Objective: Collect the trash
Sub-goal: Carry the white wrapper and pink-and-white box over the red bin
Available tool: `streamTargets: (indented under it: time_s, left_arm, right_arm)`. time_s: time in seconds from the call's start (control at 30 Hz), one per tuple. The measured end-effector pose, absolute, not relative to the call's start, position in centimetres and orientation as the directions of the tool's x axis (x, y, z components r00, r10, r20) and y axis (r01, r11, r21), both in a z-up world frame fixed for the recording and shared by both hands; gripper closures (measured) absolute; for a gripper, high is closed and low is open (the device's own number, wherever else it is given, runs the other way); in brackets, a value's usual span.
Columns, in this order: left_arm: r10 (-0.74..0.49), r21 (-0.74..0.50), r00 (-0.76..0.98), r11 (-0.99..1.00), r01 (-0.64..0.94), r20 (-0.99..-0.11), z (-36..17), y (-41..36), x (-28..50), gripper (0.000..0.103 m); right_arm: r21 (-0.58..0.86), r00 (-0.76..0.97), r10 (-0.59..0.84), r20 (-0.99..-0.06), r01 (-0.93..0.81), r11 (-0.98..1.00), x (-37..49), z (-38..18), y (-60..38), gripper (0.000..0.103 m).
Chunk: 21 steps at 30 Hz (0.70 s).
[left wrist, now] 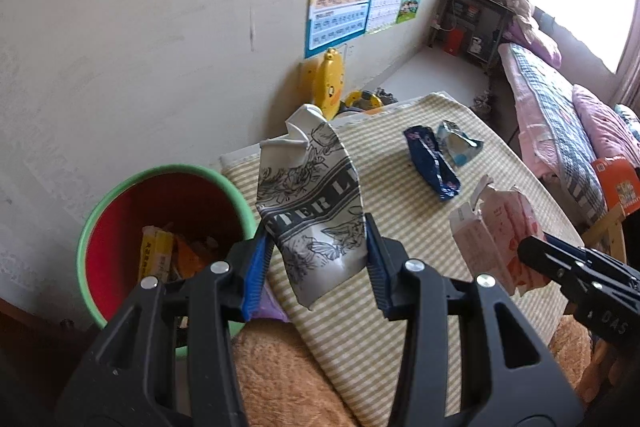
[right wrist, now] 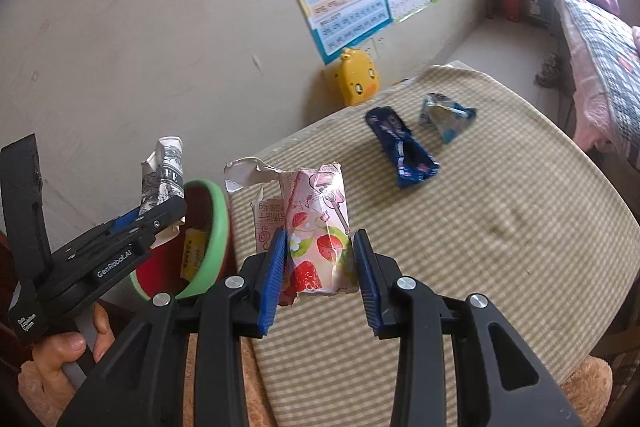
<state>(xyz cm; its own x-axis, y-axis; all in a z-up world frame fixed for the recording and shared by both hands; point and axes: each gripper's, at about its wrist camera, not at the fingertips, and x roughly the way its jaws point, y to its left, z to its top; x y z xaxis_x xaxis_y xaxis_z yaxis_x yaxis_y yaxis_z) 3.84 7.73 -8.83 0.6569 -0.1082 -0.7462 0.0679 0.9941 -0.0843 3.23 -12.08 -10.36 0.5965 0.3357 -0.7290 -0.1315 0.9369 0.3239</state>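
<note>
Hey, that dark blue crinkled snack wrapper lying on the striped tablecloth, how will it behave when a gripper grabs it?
The dark blue crinkled snack wrapper looks empty and creased, so it is probably very light and will crumple flat between the pads. Its glossy film may slip. Lying loose on the striped tablecloth, it will likely slide if pushed rather than roll.

black grippers, blue pads (ribbed), silver screws
</note>
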Motion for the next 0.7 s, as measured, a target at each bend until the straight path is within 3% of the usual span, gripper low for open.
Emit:
streamTargets:
  time_s: [0.7]
  left_arm:
    - [0.026, -0.078, 0.612, 0.987, -0.142, -0.79, -11.9, 17.6, 3.5, 0.061]
  right_arm:
    - [0.306, 0.529, 0.415, -0.741, -0.284, 0.909, 6.2, -10.2, -3.1, 0.07]
